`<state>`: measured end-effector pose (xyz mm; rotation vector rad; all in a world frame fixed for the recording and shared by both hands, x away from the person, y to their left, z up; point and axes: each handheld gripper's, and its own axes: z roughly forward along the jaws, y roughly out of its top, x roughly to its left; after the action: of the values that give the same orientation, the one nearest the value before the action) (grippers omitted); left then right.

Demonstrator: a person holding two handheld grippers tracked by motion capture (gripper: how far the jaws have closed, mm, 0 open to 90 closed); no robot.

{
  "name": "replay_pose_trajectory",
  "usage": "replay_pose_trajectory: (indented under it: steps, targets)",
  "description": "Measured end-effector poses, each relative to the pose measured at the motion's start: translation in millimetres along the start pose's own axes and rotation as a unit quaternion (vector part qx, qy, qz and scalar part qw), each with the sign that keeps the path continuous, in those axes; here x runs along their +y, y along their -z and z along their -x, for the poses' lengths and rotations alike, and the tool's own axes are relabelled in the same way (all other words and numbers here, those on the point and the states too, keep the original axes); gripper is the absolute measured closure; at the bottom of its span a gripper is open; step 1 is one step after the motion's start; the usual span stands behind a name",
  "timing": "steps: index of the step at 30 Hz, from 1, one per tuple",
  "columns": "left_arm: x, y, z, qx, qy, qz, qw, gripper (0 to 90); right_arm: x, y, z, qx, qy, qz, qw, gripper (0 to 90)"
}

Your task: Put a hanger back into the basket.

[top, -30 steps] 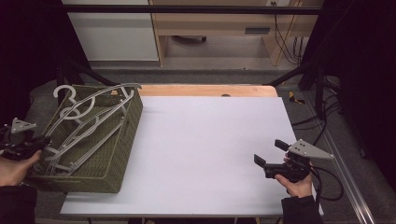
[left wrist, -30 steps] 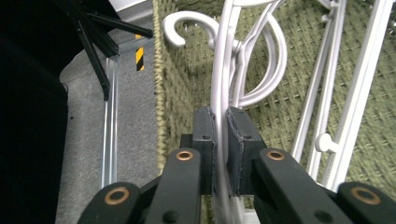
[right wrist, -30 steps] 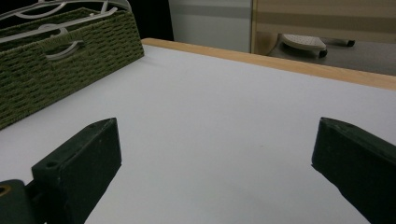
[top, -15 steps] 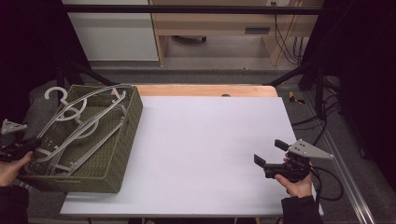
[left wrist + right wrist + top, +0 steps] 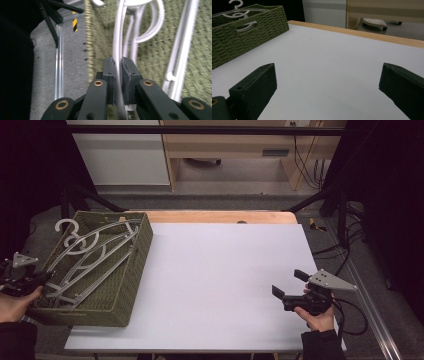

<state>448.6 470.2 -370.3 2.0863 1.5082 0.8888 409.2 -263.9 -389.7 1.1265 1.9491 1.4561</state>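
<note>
Several white plastic hangers (image 5: pixel 92 257) (three or four; overlap hides the count) lie heaped in one olive woven basket (image 5: pixel 131 285) at the table's left edge. Left gripper (image 5: pixel 117 65) is clamped on one hanger's rod, likely to lift it out; right gripper (image 5: pixel 286 285) waits with jaws apart.

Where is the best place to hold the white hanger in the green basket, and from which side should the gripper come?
Probably a thin straight bar of the hanger, from the basket's outer left edge: the rod is slim enough for the pads, as the left gripper shows, shut on it there. The curved hooks look harder to pinch.
</note>
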Motion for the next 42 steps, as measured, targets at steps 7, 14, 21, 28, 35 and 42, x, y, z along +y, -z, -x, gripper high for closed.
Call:
replay_pose_trajectory:
  steps: [7, 14, 21, 28, 35, 42]
  targets:
    - [0.0, -1.2, 13.9, -0.002, 0.013, -0.02, 0.9997, 81.6, -0.1, -0.5, -0.7, -0.001, -0.001, -0.002, 1.0, 1.7]
    - [-5.2, -2.6, 23.4, 0.003, -0.012, -0.041, 0.9991, 78.9, 0.2, 0.5, -0.1, -0.001, 0.0, 0.002, 1.0, 1.6]
    - [-5.4, 6.6, 20.4, -0.019, -0.003, -0.043, 0.9989, 76.1, 0.1, 0.3, -0.5, 0.0, 0.001, 0.001, 1.0, 1.7]
    - [-5.3, 7.1, 20.9, -0.014, 0.005, -0.039, 0.9992, 80.1, 0.3, 0.2, -0.8, -0.001, 0.0, 0.001, 1.0, 1.7]
    - [4.3, 25.5, 32.8, -0.045, 0.034, 0.045, 0.9974, 59.8, 0.5, 1.2, -0.3, 0.001, 0.0, 0.002, 1.0, 1.7]
    - [20.1, 39.5, 65.8, -0.107, 0.042, 0.133, 0.9844, 49.3, 1.0, 2.7, 0.3, 0.001, -0.003, 0.006, 1.0, 1.6]
